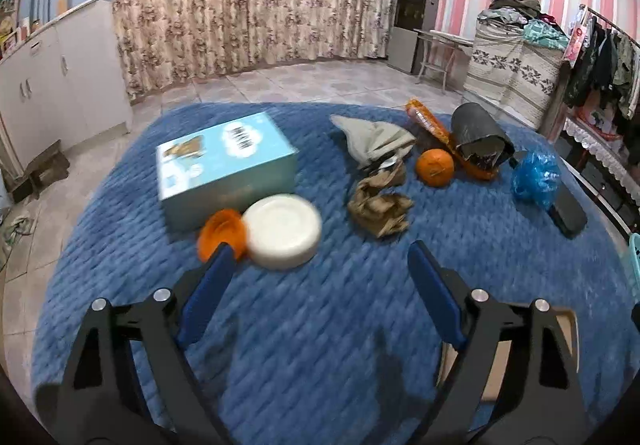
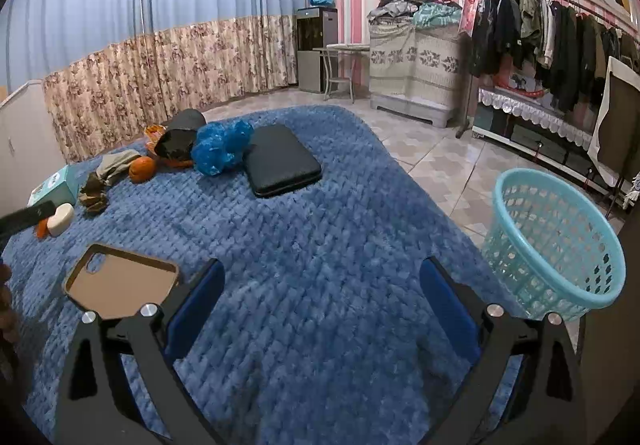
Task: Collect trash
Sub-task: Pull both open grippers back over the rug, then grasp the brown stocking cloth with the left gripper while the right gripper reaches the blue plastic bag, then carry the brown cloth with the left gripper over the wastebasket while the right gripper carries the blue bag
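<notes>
On the blue blanket (image 1: 320,345), crumpled brown paper (image 1: 380,209) just ahead of released left tongs (image 1: 320,265), right tongs (image 2: 322,279) released, empty.

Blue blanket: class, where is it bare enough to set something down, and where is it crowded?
Bare: the blue blanket between the black case, phone case and basket. Crowded: the far strip, from teal box to blue plastic bag.

You have one box (image 1: 226,165), one orange (image 1: 434,167), one white dish (image 1: 282,231), one blue bag (image 1: 535,175), one basket (image 2: 556,245), one phone case (image 2: 120,279)
</notes>
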Demonstrator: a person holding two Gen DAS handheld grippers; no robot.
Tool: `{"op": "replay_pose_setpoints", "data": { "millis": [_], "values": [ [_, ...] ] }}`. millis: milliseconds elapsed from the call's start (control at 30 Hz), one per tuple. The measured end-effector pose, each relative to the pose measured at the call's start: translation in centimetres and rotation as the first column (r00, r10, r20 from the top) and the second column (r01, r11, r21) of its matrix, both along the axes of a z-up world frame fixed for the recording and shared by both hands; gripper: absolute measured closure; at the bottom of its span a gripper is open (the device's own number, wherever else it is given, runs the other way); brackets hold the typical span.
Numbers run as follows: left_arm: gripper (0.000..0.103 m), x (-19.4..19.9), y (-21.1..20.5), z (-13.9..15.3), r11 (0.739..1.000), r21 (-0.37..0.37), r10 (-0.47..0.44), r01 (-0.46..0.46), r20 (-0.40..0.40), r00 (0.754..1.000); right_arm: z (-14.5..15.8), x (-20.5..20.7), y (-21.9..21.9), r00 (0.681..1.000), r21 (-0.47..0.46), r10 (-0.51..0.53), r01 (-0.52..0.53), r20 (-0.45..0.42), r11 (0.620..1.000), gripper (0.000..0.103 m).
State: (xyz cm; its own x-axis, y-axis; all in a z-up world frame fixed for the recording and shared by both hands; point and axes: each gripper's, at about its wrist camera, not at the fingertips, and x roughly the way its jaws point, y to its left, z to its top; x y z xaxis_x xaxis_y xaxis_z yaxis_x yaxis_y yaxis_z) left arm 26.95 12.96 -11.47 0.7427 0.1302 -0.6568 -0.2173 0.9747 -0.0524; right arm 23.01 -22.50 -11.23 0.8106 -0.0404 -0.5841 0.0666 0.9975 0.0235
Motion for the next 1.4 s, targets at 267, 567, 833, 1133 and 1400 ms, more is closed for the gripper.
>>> {"op": "replay_pose_setpoints", "data": {
  "millis": [267,567,833,1133,1400],
  "values": [
    [0.037,5.3,-2.7,-1.0,0.999,-0.005,-0.045,0.044,-0.039,0.998,-0.2,1.8,-0.1,1.000,-0.013,0.002,-0.002,-0.010,1.000,0.007],
    [0.053,9.2,-3.1,-3.6,0.999,-0.002,-0.053,0.053,-0.146,0.988,0.6,5.3,0.6,1.000,-0.032,0.026,-0.026,0.001,0.999,0.007],
    [0.060,6.7,-2.7,-2.9,0.998,-0.043,-0.058,0.053,-0.124,0.991,0.8,9.5,2.7,0.997,-0.017,0.080,-0.080,-0.008,0.997,0.007],
    [0.060,3.2,-1.5,-1.7,0.999,0.041,0.015,-0.016,0.009,1.000,0.1,15.0,6.8,0.987,-0.024,0.160,-0.160,-0.033,0.987,0.007],
    [0.060,3.6,0.7,-2.4,0.998,-0.021,0.065,-0.066,-0.007,0.998,-1.1,19.1,9.9,0.971,-0.040,0.223,-0.227,-0.081,0.973,0.018]
  ]
}}
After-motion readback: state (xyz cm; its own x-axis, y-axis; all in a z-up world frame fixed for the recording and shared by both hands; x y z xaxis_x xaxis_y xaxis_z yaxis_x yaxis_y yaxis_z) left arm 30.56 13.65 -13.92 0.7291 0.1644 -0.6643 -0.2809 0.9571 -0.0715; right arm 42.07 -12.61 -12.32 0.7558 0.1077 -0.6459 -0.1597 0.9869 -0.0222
